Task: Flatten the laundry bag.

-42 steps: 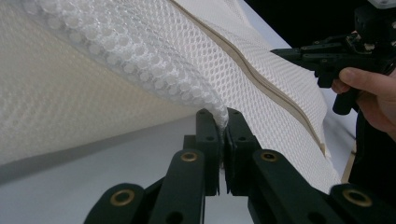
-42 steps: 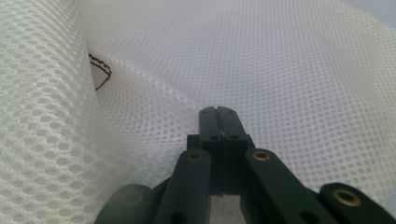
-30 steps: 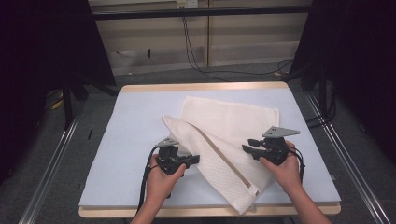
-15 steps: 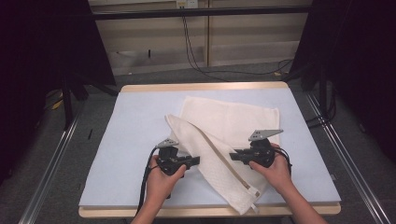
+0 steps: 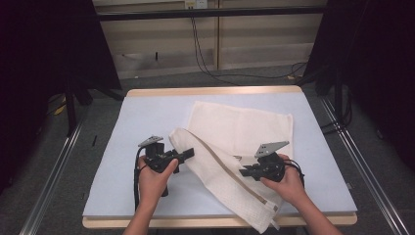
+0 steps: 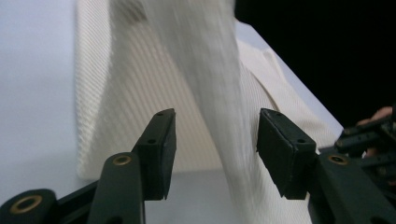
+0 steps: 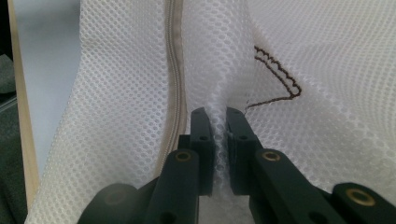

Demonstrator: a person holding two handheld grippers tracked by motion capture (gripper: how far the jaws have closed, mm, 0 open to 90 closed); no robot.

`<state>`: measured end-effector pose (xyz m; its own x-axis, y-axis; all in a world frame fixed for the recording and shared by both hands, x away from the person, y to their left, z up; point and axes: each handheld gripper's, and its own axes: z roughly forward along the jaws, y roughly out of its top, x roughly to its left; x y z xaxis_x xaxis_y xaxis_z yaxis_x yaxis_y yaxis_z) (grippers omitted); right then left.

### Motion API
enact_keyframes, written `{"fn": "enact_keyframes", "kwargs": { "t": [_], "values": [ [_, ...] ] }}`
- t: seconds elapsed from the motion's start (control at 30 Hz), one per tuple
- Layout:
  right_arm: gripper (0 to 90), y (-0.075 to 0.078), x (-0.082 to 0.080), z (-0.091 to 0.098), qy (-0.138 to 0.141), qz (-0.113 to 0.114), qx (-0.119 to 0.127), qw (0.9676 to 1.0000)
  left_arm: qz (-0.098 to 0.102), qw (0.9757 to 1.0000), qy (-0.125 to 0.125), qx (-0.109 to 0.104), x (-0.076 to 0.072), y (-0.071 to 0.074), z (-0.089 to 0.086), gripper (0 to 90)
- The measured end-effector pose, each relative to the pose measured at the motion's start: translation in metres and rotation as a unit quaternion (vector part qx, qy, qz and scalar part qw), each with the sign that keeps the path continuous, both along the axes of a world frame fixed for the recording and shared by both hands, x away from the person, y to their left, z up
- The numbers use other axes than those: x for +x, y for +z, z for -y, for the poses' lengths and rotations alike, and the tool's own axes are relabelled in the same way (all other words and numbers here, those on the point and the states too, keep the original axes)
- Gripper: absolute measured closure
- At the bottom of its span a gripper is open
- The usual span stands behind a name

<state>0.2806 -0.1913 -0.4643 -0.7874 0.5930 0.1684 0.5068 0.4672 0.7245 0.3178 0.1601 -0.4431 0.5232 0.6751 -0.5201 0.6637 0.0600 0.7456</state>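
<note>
While the right gripper (image 7: 218, 116) pinches a fold of the white mesh bag (image 5: 230, 181) near the table's (image 5: 147, 112) near edge, the left gripper (image 6: 212, 140) has just been opening, its jaws apart around a blurred fold without pressing it.

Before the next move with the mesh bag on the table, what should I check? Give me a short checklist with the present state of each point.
1. Right gripper pinches the mesh bag: ok, its jaws are shut on a fold of mesh.
2. Left gripper has let go: ok, its jaws have just been opening; the mesh hangs between them and the pads do not press it.
3. Zipper is away from the right grip: ok, it runs beside the jaws, not between them.
4. Bag is fully on the table: not ok, its near end hangs over the front edge.
5. Towel under the bag lies flat: ok.
6. Zipper open or closed: cannot tell.
</note>
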Motion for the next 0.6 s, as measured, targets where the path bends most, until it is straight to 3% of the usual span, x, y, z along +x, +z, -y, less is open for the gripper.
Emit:
{"fn": "enact_keyframes", "kwargs": {
  "t": [0.03, 0.1, 0.13, 0.17, 0.23, 0.37, 0.5, 0.6],
  "values": [
    [84.3, 0.0, 0.0, -0.001, 0.001, 0.0, -0.003, 1.0, -0.005, 1.0, -0.002, -0.004, 0.0, 0.001, 0.001, 59.4],
    [83.3, 0.0, -0.001, -0.001, -0.002, 0.0, -0.003, 1.0, -0.018, 0.9996, -0.015, 0.017, 0.0, 0.002, 0.002, 80.8],
    [82.2, 0.001, -0.001, 0.0, -0.005, -0.001, -0.001, 1.0, -0.022, 0.9994, -0.015, 0.021, -0.001, 0.001, 0.004, 84.9],
    [79.3, 0.002, -0.002, 0.001, -0.005, 0.001, 0.003, 1.0, -0.025, 0.9991, -0.017, 0.031, -0.001, 0.001, 0.003, 85.4],
    [68.4, 0.006, -0.001, 0.005, -0.014, 0.01, 0.014, 0.9998, -0.029, 0.9991, -0.013, 0.028, -0.002, 0.0, 0.003, 85.7],
    [57.1, 0.017, 0.003, 0.025, -0.037, 0.018, 0.073, 0.9965, -0.03, 0.9988, -0.01, 0.036, -0.003, -0.001, 0.0, 85.8],
    [51.4, 0.02, 0.01, 0.043, -0.08, 0.041, 0.07, 0.9935, -0.033, 0.9983, -0.013, 0.046, -0.004, -0.003, 0.001, 85.8],
    [46.4, 0.01, 0.015, 0.049, -0.094, 0.044, 0.019, 0.9944, -0.036, 0.9985, -0.009, 0.041, -0.004, -0.005, 0.001, 85.8]
  ]
}}
